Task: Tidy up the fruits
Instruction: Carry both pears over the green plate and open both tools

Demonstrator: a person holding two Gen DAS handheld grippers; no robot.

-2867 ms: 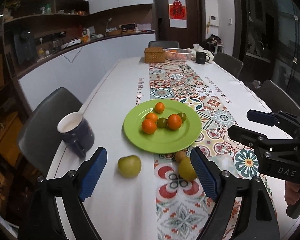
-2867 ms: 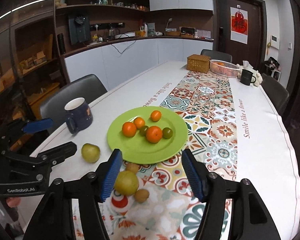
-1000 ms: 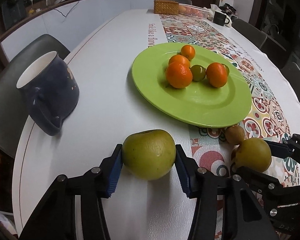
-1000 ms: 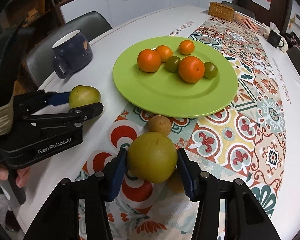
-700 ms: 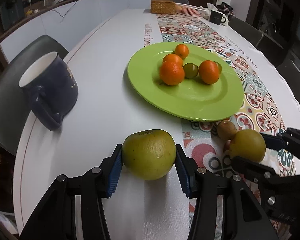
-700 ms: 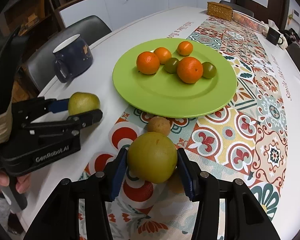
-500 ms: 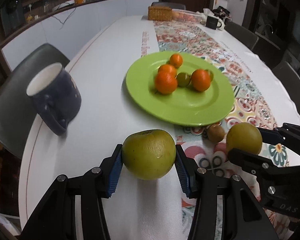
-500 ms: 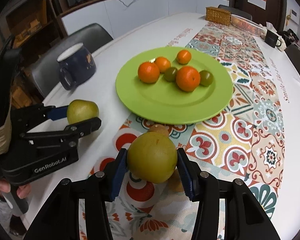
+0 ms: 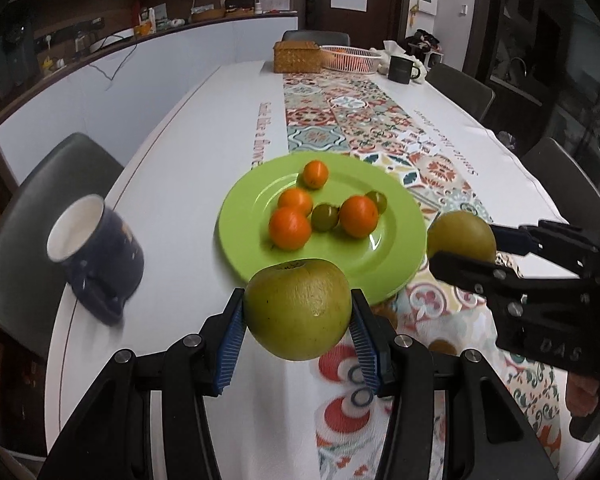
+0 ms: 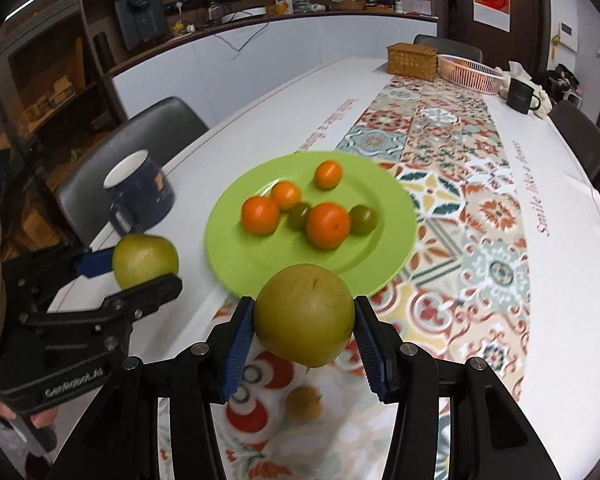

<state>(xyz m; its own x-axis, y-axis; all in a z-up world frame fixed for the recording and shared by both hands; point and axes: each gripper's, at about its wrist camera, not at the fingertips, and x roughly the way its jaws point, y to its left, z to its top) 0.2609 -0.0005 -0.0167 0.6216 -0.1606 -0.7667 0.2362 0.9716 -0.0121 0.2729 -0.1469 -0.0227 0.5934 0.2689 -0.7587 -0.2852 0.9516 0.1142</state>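
Left gripper (image 9: pixel 298 330) was clamped on a round green apple (image 9: pixel 298 309), blue ribbed pads (image 9: pixel 230 344) pressed to both its sides, held above the table just short of the near rim of the round lime-green plate (image 9: pixel 384 256). Right gripper (image 10: pixel 304 340) was clenched around a yellow-brown round pear (image 10: pixel 305 314), also held up at the plate's near edge, on its right side; from the left wrist view that pear (image 9: pixel 461 238) sat beside the plate's right rim. On the plate: four orange tangerines (image 9: pixel 290 227) and two small green fruits (image 9: pixel 325 217), clustered toward its centre and far side. A small brown kiwi-like fruit (image 10: pixel 303 402) lay on the patterned tile-print runner (image 10: pixel 496 216), nearer the camera than the plate. Dark blue ceramic mug (image 9: pixel 96 254) stood left of the plate on the white tablecloth (image 9: pixel 204 128). Wicker box (image 9: pixel 297 56) and white wire basket (image 9: pixel 350 58) well beyond the plate at the far end
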